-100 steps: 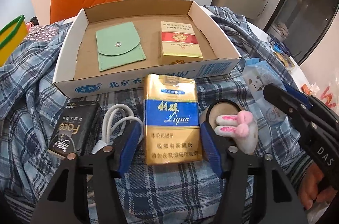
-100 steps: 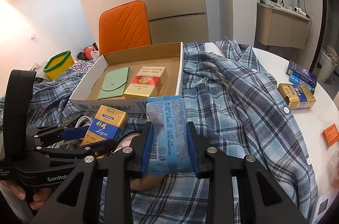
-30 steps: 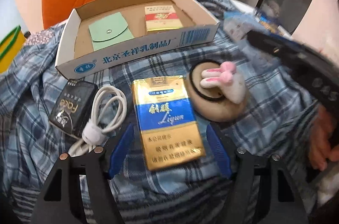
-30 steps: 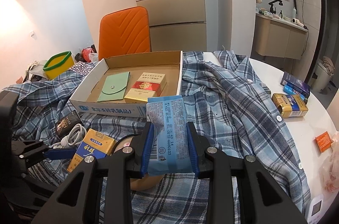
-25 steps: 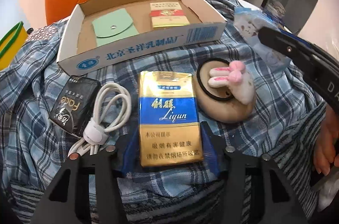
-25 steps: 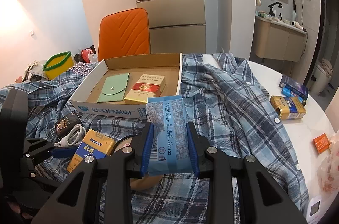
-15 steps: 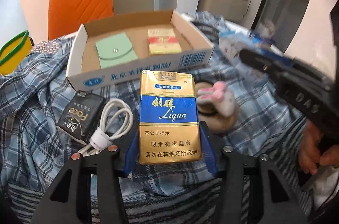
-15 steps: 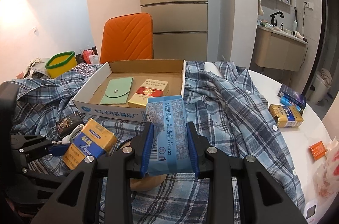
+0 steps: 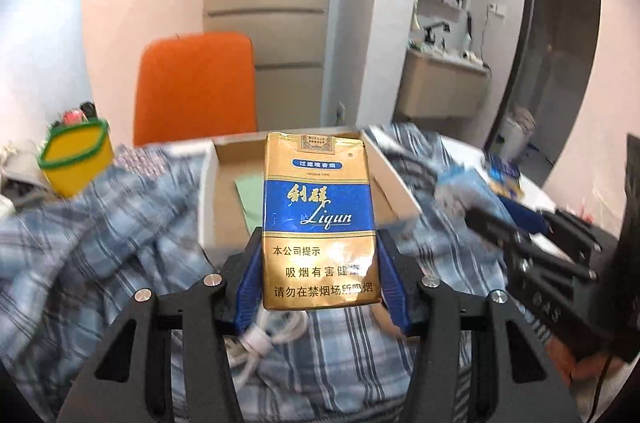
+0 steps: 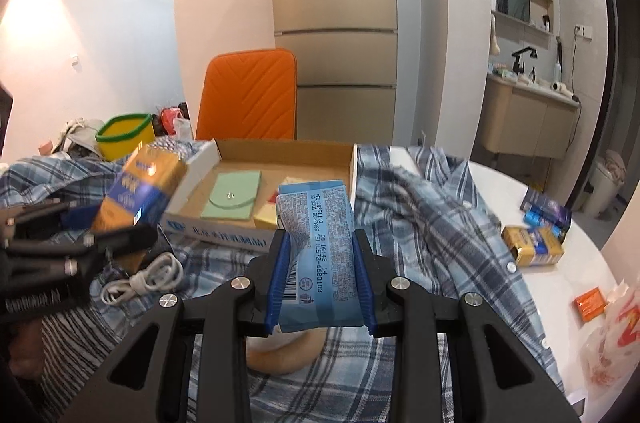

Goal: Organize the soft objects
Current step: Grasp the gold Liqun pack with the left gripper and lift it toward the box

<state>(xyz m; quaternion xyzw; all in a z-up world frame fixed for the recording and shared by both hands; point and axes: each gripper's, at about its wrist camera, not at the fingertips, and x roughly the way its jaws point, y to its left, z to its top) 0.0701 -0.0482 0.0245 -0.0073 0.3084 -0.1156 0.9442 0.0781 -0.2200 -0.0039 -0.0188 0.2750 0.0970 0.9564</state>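
My left gripper (image 9: 320, 273) is clamped on the gold-and-blue cigarette pack (image 9: 319, 219); both blue pads press its lower sides, and the pack stands upright in the air with its printed face toward my camera. In the right wrist view I see the same pack tilted, held above the plaid shirt (image 10: 432, 215) just off the left end of the cardboard tray (image 10: 208, 159).

My right gripper (image 10: 320, 275) is clenched on a light blue tissue packet (image 10: 316, 251), its pads (image 10: 276, 279) squeezing the packet's two long edges so that it bulges a little between them. The packet also hangs clear of the cloth, just in front of the tray's near wall.

The tray sits on the shirt toward the far edge of the worktop (image 10: 560, 279), in front of the orange chair (image 10: 250, 95). Inside it lie a mint green pouch (image 10: 232, 199) on the left and a yellow-and-red cigarette pack (image 10: 268, 217) beside it, partly hidden behind my packet.

On the shirt near the tray's left front corner rests a coiled white cable (image 10: 140, 277). Directly under my right gripper I see the rim of a round tan thing (image 10: 280, 355), mostly covered by the gripper. At the right edge of the worktop, on bare white surface, lie another gold-and-blue pack (image 10: 534, 245), a dark blue box (image 10: 546, 209) and a small orange packet (image 10: 590, 303). A yellow basket with a green rim (image 10: 124, 135) stands beyond the worktop's far left corner.
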